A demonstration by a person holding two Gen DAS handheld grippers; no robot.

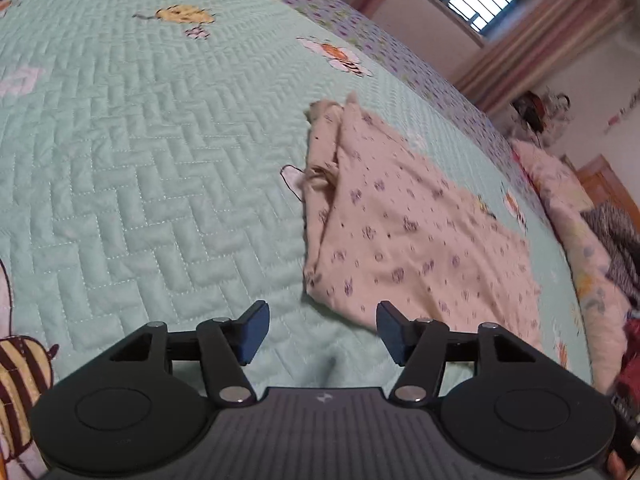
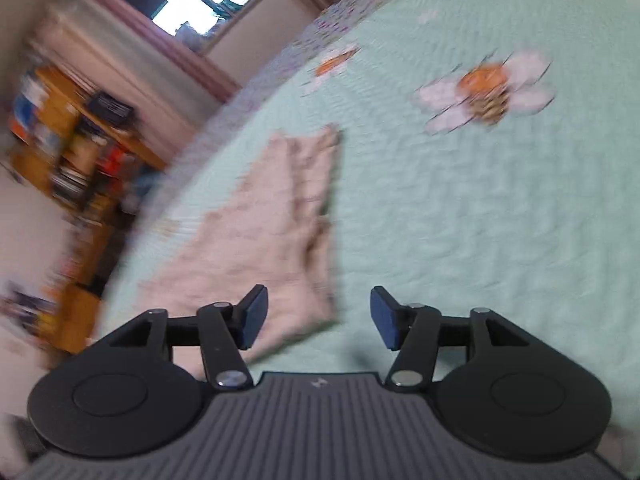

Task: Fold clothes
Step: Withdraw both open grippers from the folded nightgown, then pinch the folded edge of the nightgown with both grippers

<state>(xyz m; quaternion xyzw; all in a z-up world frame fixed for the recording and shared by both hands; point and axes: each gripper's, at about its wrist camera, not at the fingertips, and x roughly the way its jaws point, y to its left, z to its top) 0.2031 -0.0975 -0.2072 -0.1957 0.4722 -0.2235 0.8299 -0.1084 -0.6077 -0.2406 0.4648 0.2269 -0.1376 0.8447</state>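
Observation:
A pale pink garment (image 1: 400,224) with small purple flowers lies folded flat on the mint green quilt (image 1: 160,160). My left gripper (image 1: 322,330) is open and empty, just above the quilt, with the garment's near corner beside its right finger. In the blurred right wrist view the same garment (image 2: 260,216) lies ahead and to the left. My right gripper (image 2: 318,316) is open and empty, its left finger over the garment's near edge.
The quilt has bee and flower patches (image 2: 486,90). A pillow and bundled clothes (image 1: 592,240) lie at the bed's right end. A wooden shelf with clutter (image 2: 72,140) stands beyond the bed's left edge, under a curtained window (image 2: 208,0).

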